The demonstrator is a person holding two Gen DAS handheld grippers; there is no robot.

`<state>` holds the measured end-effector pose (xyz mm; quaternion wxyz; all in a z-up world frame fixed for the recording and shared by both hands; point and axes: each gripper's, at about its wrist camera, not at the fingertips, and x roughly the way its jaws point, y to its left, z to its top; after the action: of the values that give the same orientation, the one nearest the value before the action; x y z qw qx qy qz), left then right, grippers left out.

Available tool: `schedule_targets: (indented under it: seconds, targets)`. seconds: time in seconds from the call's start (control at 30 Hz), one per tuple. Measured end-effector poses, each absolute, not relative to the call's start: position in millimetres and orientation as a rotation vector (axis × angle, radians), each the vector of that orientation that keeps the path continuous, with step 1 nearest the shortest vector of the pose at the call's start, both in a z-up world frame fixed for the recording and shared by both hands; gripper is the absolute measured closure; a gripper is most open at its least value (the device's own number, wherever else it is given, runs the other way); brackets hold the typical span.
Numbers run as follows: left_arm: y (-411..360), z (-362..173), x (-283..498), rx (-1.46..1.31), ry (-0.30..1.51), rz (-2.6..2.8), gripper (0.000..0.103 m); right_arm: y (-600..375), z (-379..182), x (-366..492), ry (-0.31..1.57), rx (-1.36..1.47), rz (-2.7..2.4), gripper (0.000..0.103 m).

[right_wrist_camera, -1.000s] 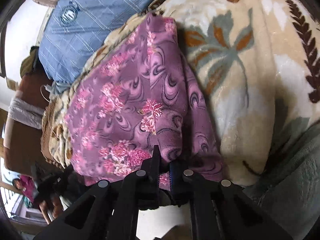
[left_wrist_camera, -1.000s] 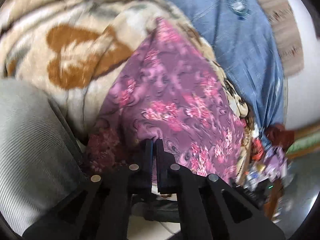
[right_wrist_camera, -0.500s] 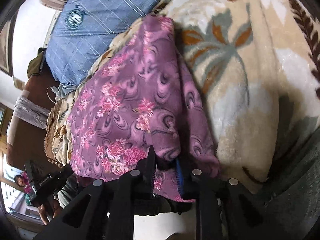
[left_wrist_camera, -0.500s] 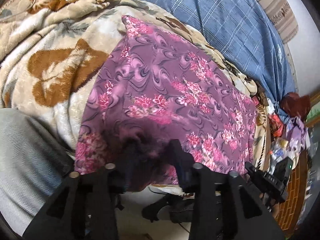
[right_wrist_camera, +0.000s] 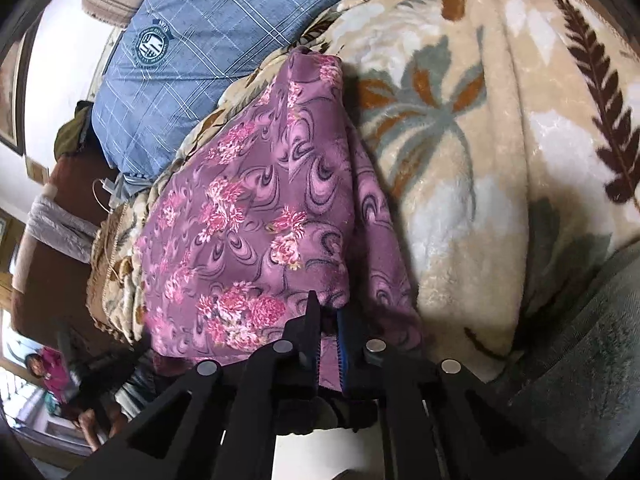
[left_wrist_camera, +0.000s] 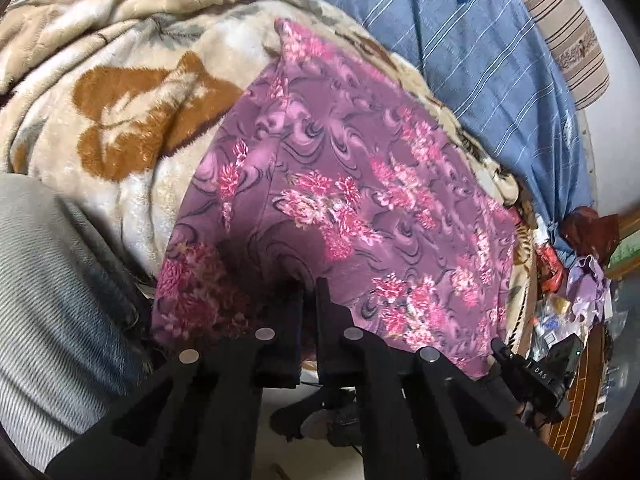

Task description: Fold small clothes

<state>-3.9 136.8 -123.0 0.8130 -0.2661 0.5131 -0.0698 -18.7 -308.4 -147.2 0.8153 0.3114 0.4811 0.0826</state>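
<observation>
A purple garment with pink flowers (left_wrist_camera: 340, 184) lies spread on a beige fleece blanket (left_wrist_camera: 120, 100), its near hem hanging over the bed's edge. My left gripper (left_wrist_camera: 310, 288) is shut on that hem near its left corner, and the cloth bunches darkly at the fingertips. In the right wrist view the same garment (right_wrist_camera: 260, 220) shows a folded-over layer along its right side. My right gripper (right_wrist_camera: 330, 312) is shut on the hem there, with purple cloth showing between the black finger and the blue-padded one.
A blue checked pillow (left_wrist_camera: 480, 60) (right_wrist_camera: 200, 40) lies at the head of the bed beyond the garment. Grey cloth of the person's clothing (left_wrist_camera: 40, 280) (right_wrist_camera: 580, 360) fills the near side. Clutter (left_wrist_camera: 580, 280) sits on the floor by the bed. Someone in pink (right_wrist_camera: 40, 368) is far off.
Half a second ago both grippers stood open over the near hem. Both are now closed on it again. The garment lies about where it was.
</observation>
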Motion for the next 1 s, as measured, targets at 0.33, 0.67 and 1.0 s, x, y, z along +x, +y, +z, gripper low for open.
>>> schedule_targets:
  seconds: [0.33, 0.67, 1.0]
  targets:
    - [128.0, -101.4, -14.7, -0.483, 1.09, -0.205, 0.071, -312.7, -132.2, -23.7, 0.976, 0.657, 0.195, 0.065]
    - [130.0, -40.3, 10.0, -0.384, 0.93, -0.201, 0.044, -333.8, -68.6, 16.2, 0.844, 0.62, 0.233, 0.032]
    - [191.6, -74.3, 142.7, -0.522, 1.022, -0.065, 0.041, -338.6, -75.9, 142.4, 0.983, 0.588, 0.263, 0.032]
